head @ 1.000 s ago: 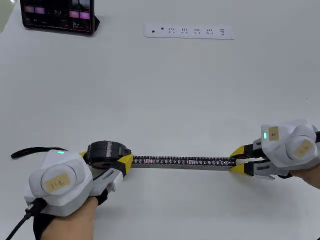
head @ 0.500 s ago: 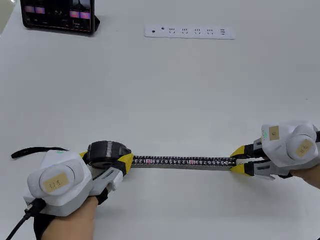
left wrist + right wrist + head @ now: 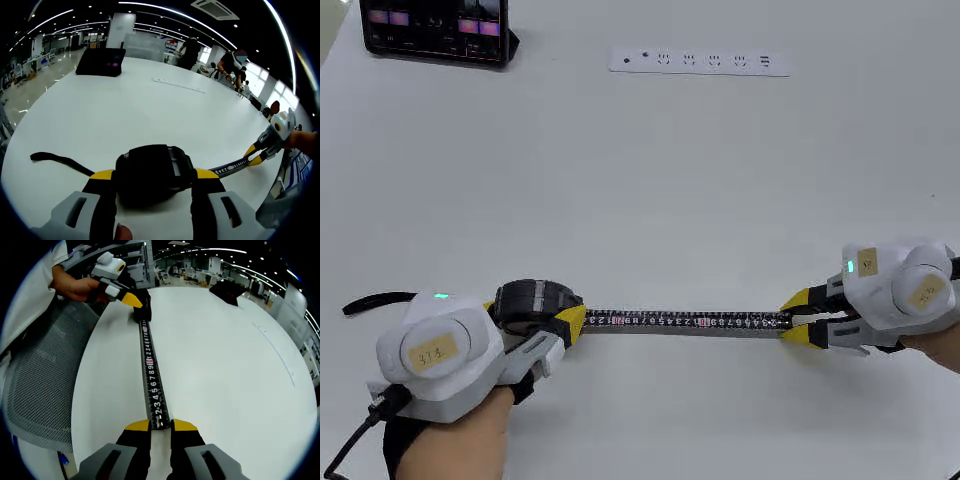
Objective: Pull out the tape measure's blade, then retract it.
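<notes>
The black tape measure case lies on the white table, and my left gripper is shut on it; in the left gripper view the case sits between the yellow-tipped jaws. Its dark blade stretches flat to the right, with numbers showing along it. My right gripper is shut on the blade's end hook. A black wrist strap trails left from the case.
A white power strip lies at the far middle of the table. A dark tablet-like screen stands at the far left. A cable runs from my left gripper. People stand beyond the table in the left gripper view.
The blade stays drawn out at about the same length. My left hand and gripper have turned slightly; the right gripper has barely shifted.
</notes>
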A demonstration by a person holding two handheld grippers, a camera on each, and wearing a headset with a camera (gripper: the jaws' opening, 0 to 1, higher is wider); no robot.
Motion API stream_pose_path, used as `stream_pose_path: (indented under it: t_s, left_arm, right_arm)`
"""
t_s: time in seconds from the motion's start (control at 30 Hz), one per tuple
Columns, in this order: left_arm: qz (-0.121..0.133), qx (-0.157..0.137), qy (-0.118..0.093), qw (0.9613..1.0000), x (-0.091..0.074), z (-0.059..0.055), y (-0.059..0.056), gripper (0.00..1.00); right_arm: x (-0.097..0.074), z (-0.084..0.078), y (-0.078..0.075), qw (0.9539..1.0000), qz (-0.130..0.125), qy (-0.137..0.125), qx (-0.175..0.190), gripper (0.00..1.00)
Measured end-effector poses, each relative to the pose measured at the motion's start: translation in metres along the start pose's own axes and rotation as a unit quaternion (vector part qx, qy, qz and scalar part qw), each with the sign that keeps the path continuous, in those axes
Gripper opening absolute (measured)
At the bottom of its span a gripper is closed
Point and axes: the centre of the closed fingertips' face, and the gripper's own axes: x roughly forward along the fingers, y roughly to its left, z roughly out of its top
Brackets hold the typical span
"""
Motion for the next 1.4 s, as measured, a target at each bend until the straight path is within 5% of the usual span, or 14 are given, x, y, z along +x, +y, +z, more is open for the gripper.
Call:
stream_pose_path:
  t_s: [0.33,1.4]
  left_arm:
    - [-0.001,-0.001,0.002,1.0,-0.001,0.0,-0.001,0.55]
    - [-0.012,-0.014,0.002,0.9998,0.0,0.0,0.001,0.55]
  right_arm:
    - [0.0,0.001,-0.001,1.0,-0.001,0.003,-0.002,0.11]
    - [0.019,0.041,0.004,0.9989,0.029,-0.038,0.005,0.11]
